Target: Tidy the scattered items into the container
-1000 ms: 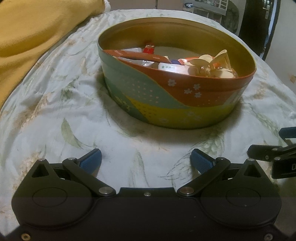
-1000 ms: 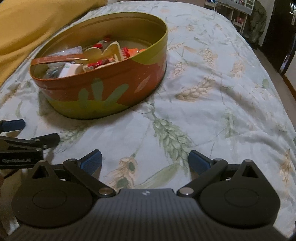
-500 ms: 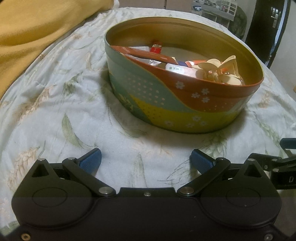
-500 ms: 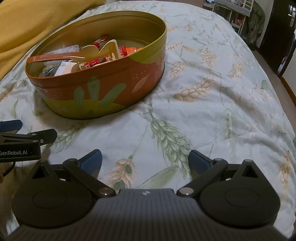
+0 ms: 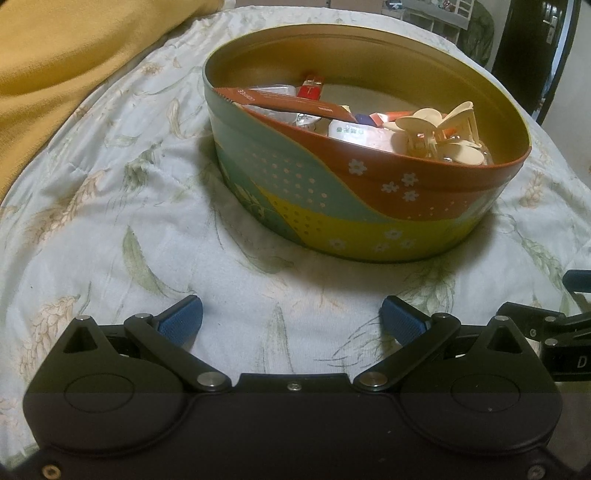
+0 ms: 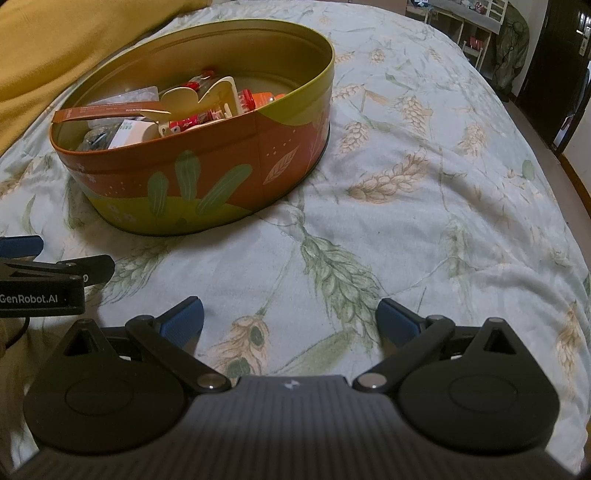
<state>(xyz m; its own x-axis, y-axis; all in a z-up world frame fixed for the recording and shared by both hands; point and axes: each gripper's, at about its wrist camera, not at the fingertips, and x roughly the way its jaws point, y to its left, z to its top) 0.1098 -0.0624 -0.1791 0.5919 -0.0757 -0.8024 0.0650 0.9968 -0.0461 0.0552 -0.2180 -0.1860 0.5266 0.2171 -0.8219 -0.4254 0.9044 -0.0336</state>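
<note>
An oval tin [image 5: 369, 199] [image 6: 221, 162] painted orange, teal and yellow sits on the bed. Inside lie a brown coffee sachet [image 5: 280, 103] [image 6: 107, 110], a cream hair claw [image 5: 439, 133] [image 6: 199, 99], red-capped bits [image 5: 310, 86] [image 6: 195, 120] and white packets [image 5: 351, 131]. My left gripper [image 5: 291, 317] is open over bare quilt in front of the tin, holding nothing. My right gripper [image 6: 290, 317] is open too, empty, to the right of the tin. Each gripper shows at the edge of the other's view.
A pale quilt with a wheat print [image 6: 424, 177] covers the bed. A mustard-yellow blanket [image 5: 74, 62] lies at the left. Shelves [image 6: 476, 26] and a dark doorway [image 6: 565, 66] stand beyond the bed's far edge.
Both cameras have drifted slightly, so the tin sits a little further right in the left view. Both grippers stay open and empty.
</note>
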